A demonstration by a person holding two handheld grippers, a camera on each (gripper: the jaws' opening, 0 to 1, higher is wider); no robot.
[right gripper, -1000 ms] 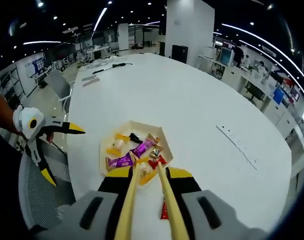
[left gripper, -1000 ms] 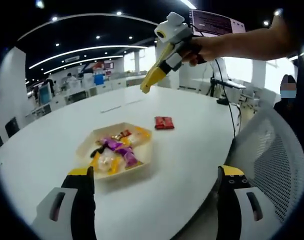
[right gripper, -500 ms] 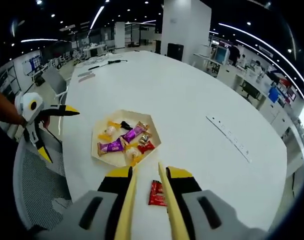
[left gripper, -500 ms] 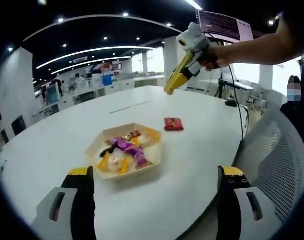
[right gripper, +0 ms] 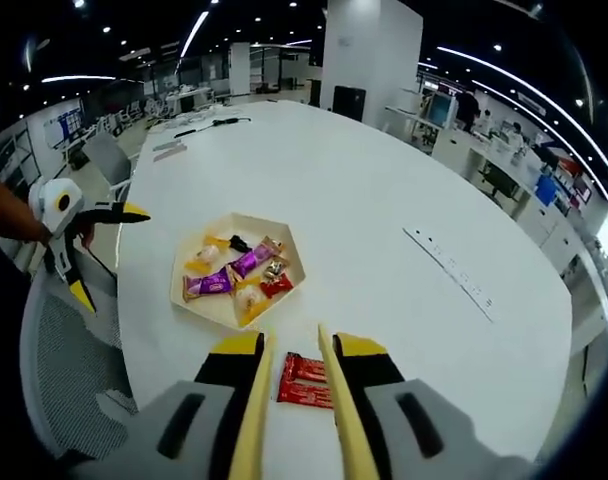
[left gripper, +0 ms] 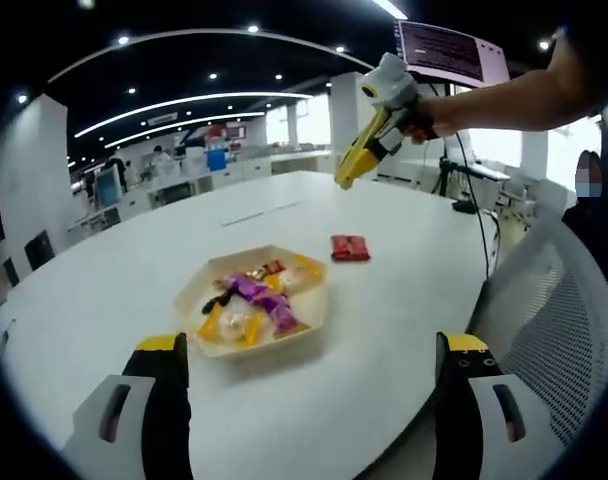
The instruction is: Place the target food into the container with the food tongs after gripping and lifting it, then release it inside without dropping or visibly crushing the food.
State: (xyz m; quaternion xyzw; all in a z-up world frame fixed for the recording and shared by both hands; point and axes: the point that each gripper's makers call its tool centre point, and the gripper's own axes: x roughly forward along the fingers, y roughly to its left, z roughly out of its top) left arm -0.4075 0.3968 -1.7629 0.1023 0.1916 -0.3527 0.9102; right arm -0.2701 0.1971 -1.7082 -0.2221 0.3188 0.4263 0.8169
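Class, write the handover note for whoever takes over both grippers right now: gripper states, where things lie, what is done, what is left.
Left gripper: open, empty, held over the table edge.
Right gripper: grips the yellow food tongs, tips apart, nothing between them, raised above the table.
Red packet: on the table, just beyond the tong tips, outside the tray.
Tray: holds several wrapped snacks.
Left: grip, lift and release the red packet in the tray.

Tray and a lone snack on the table.
The tray (right gripper: 216, 310) of wrapped sweets (right gripper: 234, 280) sits near the table (right gripper: 404, 200) edge; one packet (right gripper: 306, 380) lies on the table just beside it, between the tongs (right gripper: 294, 420).
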